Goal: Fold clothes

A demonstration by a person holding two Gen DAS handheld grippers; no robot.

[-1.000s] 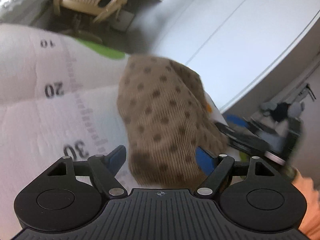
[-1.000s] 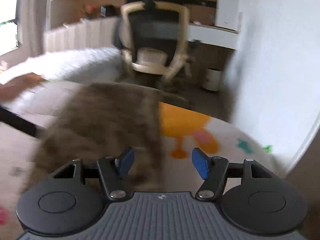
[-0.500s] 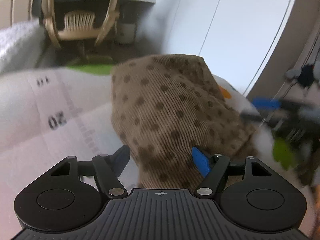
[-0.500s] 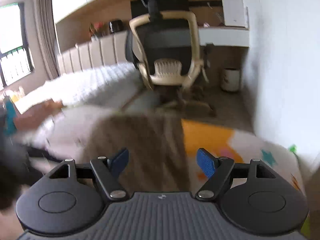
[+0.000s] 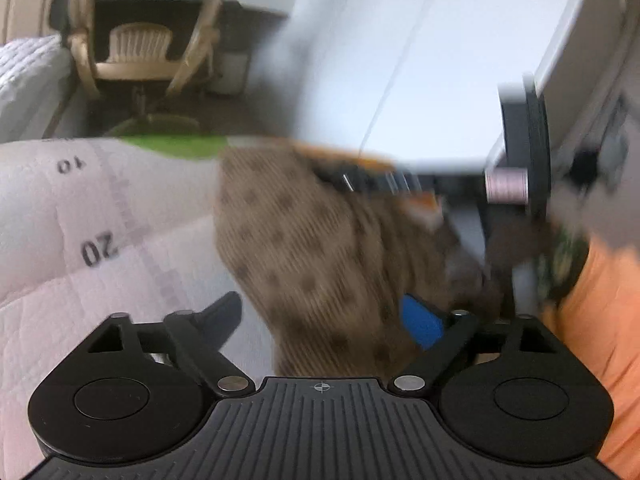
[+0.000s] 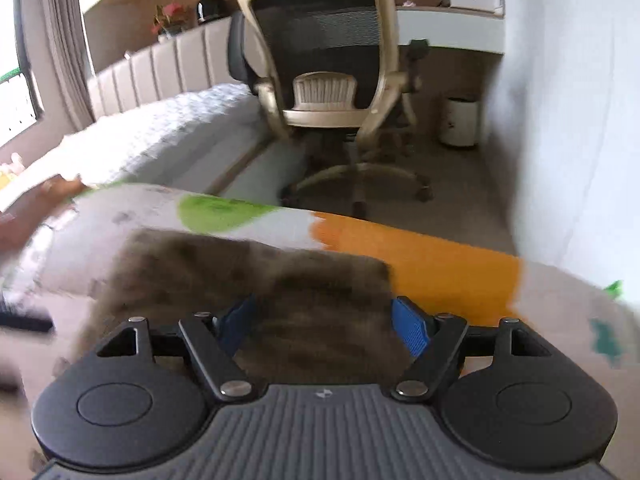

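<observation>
A brown corduroy garment with dark dots (image 5: 312, 248) lies folded on a white padded mat (image 5: 60, 240) printed with numbers. My left gripper (image 5: 324, 320) is open; the garment's near edge lies between its fingers. In the right wrist view the same garment (image 6: 248, 272) lies blurred on the mat, and my right gripper (image 6: 324, 320) is open just above its near part. The right gripper's body (image 5: 520, 152) shows blurred at the right of the left wrist view, beyond the garment.
An office chair (image 6: 328, 68) stands on the floor beyond the mat, with a white bed (image 6: 168, 132) to its left and a small white bin (image 6: 460, 120) by the wall. The mat has green (image 6: 220, 210) and orange (image 6: 420, 268) patches. An orange sleeve (image 5: 600, 320) shows at right.
Both grippers have shifted and stayed open. The right gripper has come in closer, low over the garment. The garment lies in much the same folded shape.
</observation>
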